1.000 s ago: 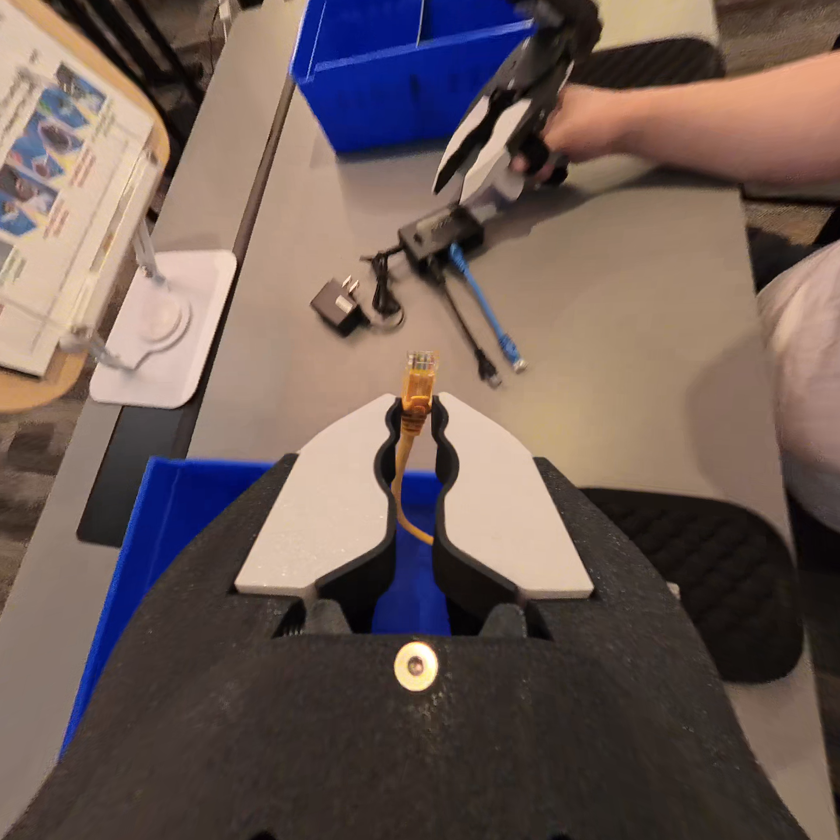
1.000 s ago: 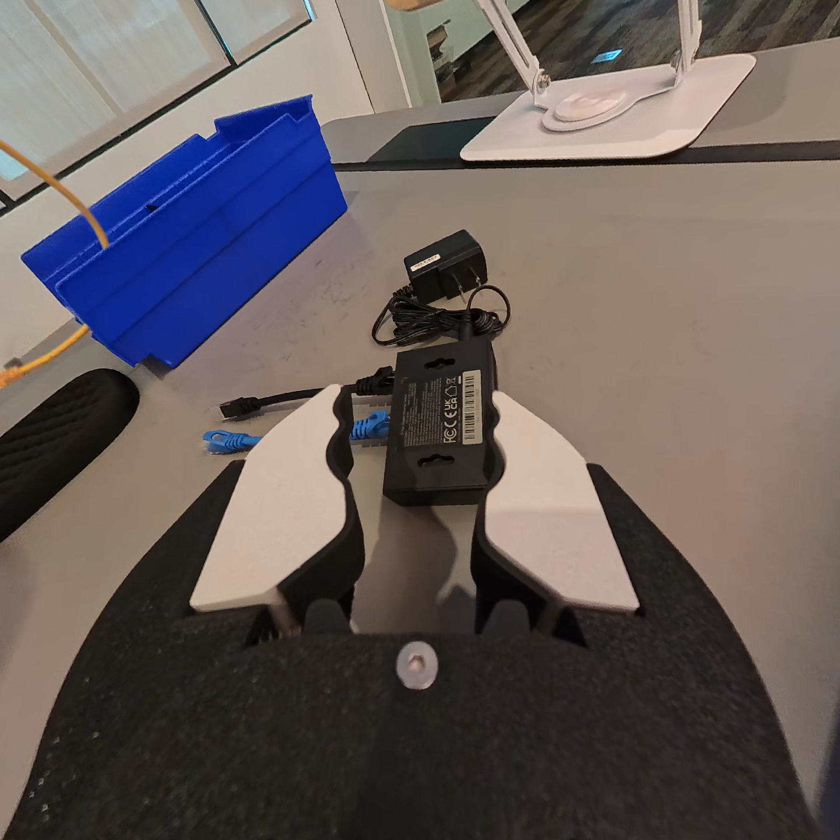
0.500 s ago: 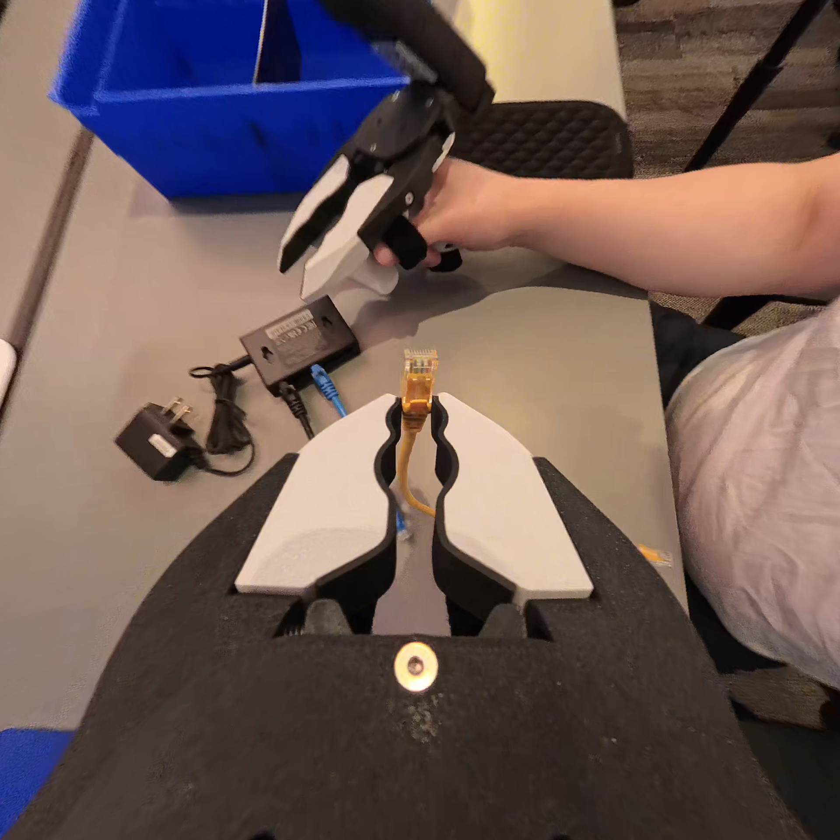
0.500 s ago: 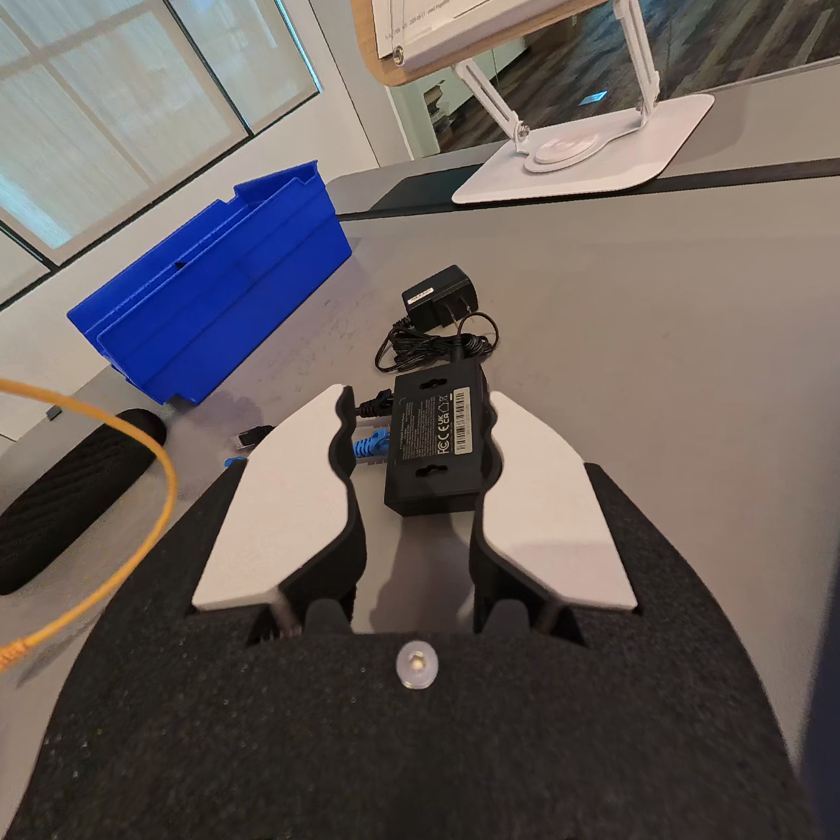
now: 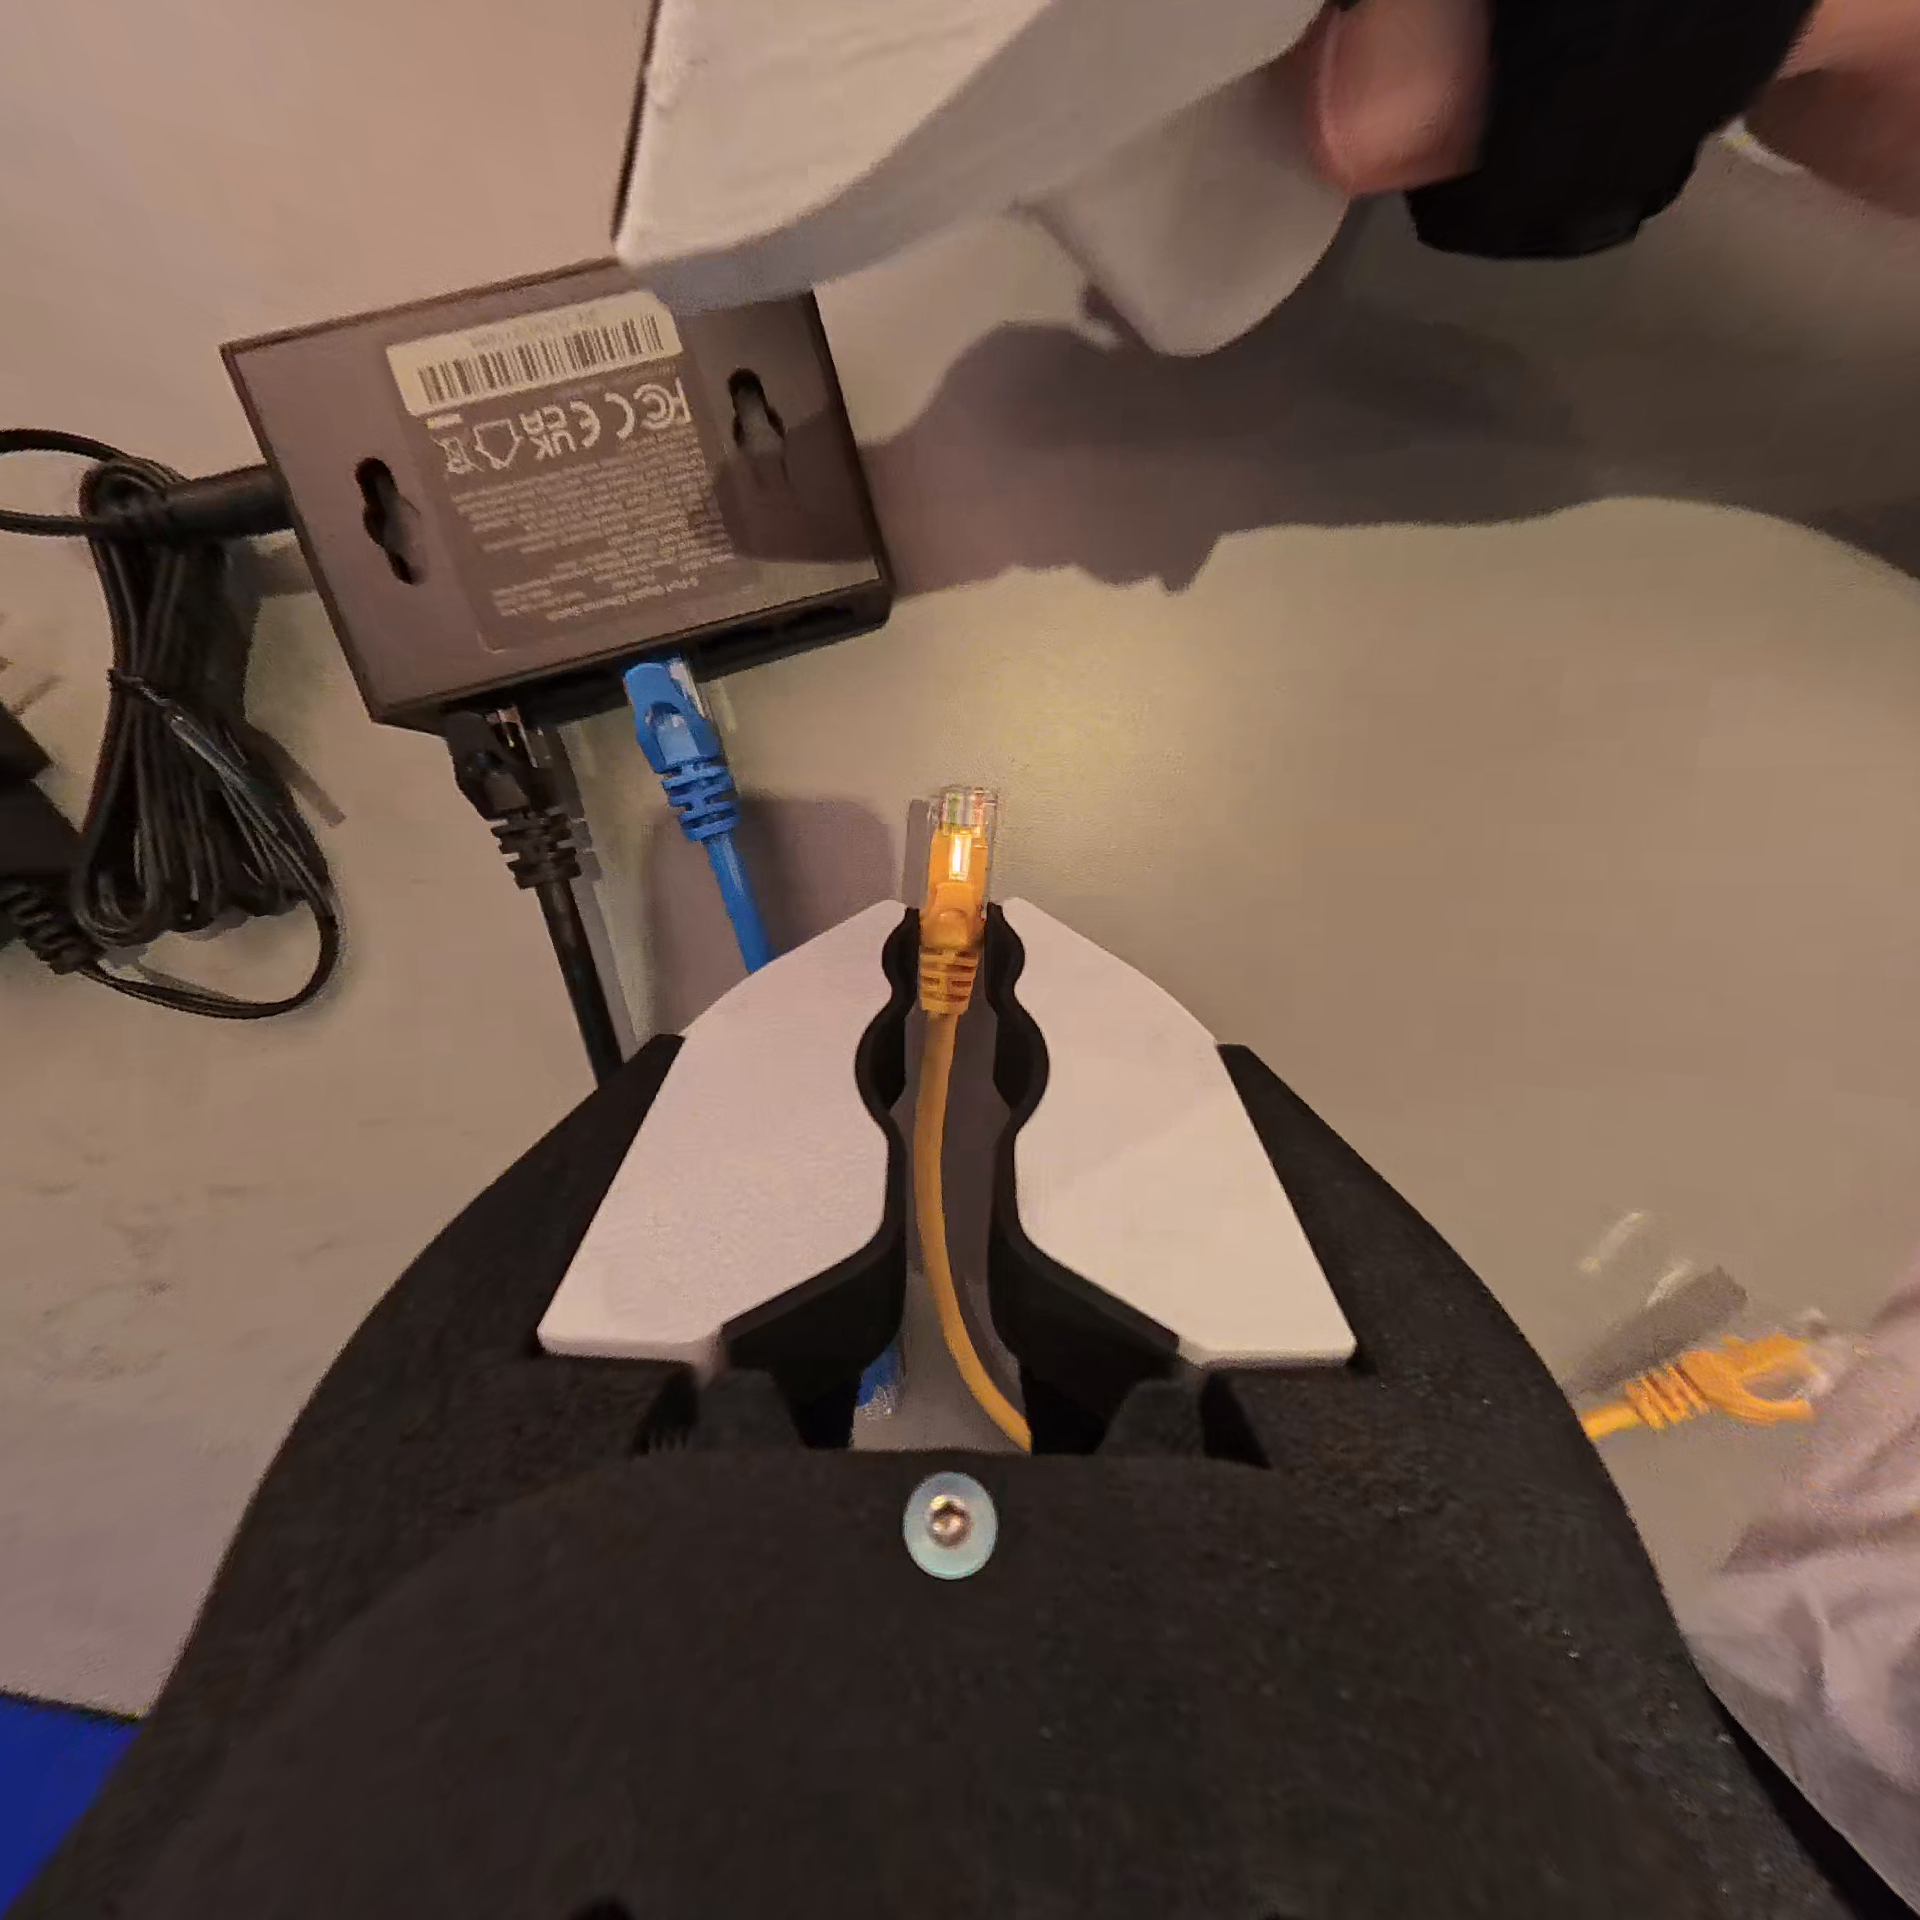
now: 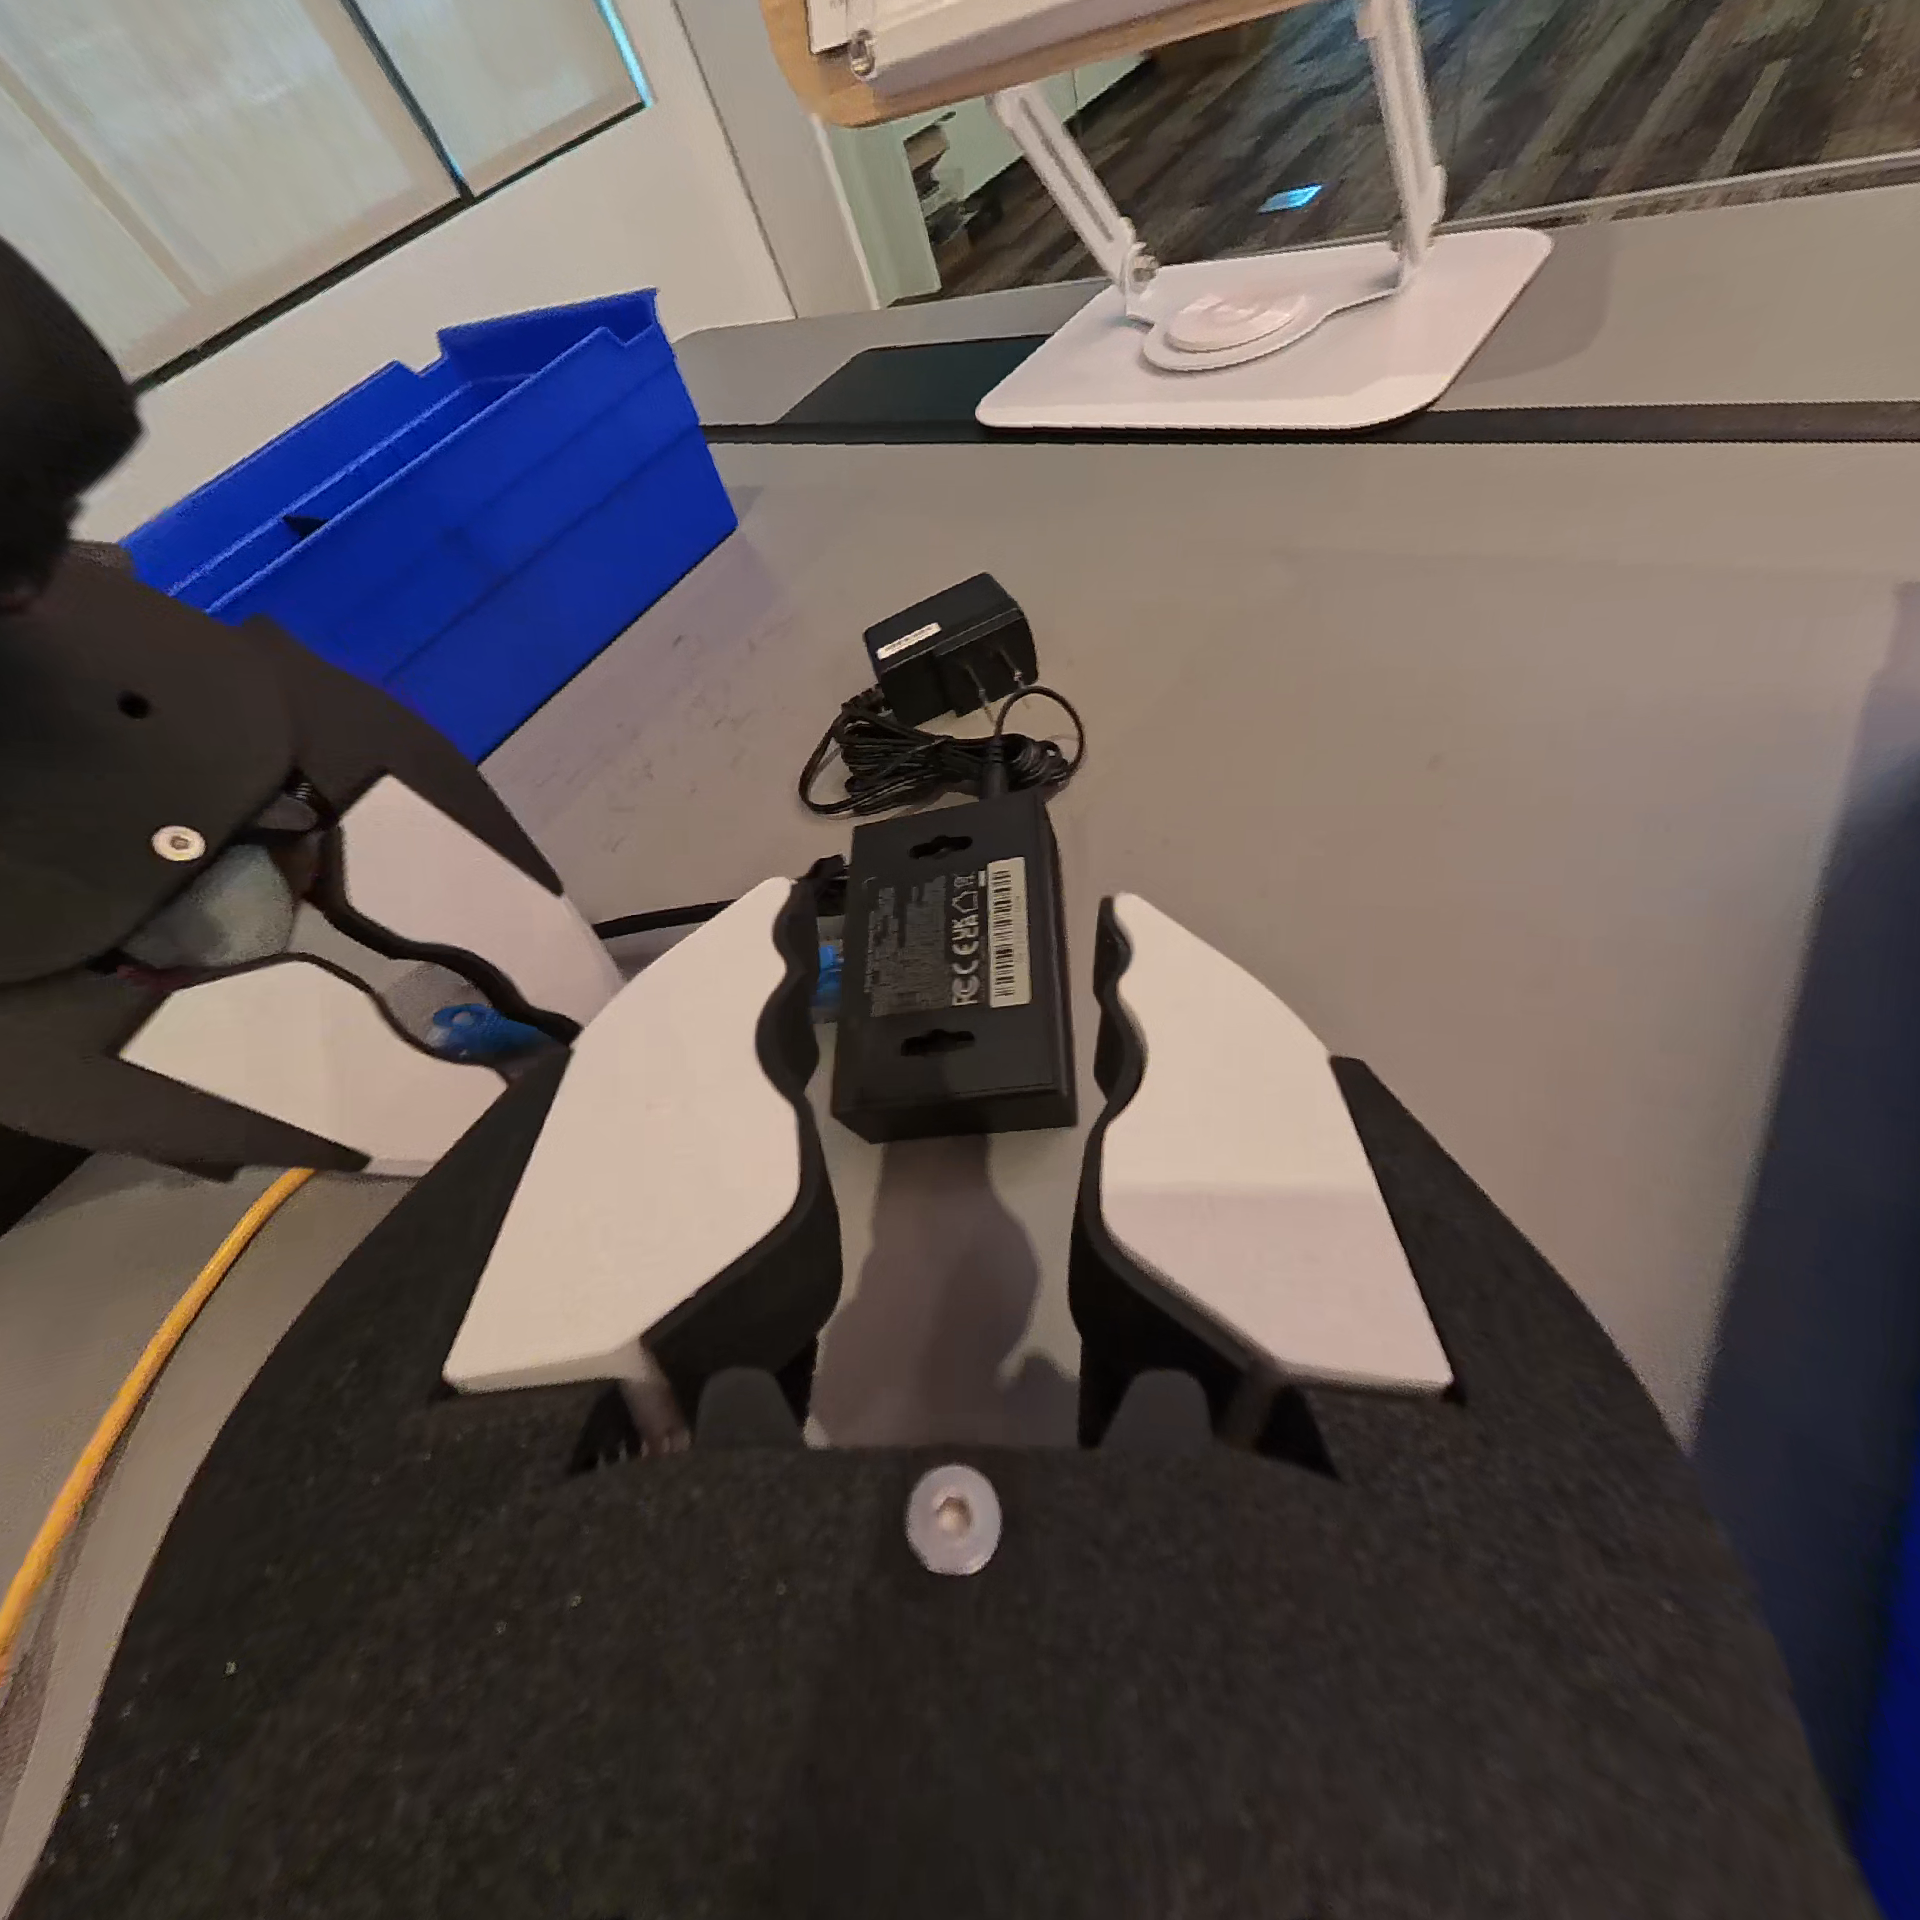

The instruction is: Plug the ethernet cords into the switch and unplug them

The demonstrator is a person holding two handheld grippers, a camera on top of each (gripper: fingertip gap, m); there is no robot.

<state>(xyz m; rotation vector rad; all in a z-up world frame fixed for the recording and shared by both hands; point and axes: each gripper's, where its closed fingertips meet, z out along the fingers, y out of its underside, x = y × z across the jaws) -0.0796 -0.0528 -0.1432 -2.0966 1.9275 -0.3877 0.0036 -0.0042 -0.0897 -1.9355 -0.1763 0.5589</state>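
Observation:
The black switch [image 5: 561, 488] lies label side up on the grey table, with a black cord's plug [image 5: 509, 779] and a blue cord's plug [image 5: 675, 748] in its near ports. My left gripper [image 5: 954, 914] is shut on the orange cord's plug [image 5: 954, 883], which points forward, just right of the blue plug and short of the switch. My right gripper [image 6: 948, 899] is open and straddles the switch [image 6: 956, 977]; a gap shows at its right pad. The left gripper also shows at the left of the right wrist view [image 6: 520, 1013].
The switch's power adapter [image 6: 951, 644] and coiled lead lie behind it. A blue bin [image 6: 468, 540] stands at the far left and a white stand base [image 6: 1268, 332] at the back. The orange cord's other end [image 5: 1704, 1392] lies to the right, by a person's clothing. The switch's power adapter [image 6: 951, 644] is about 15 cm from both grippers' fingertips.
My left gripper has carried the orange plug in close to the switch's port side, still gripped. My right gripper has stayed around the switch, its jaws a little narrower.

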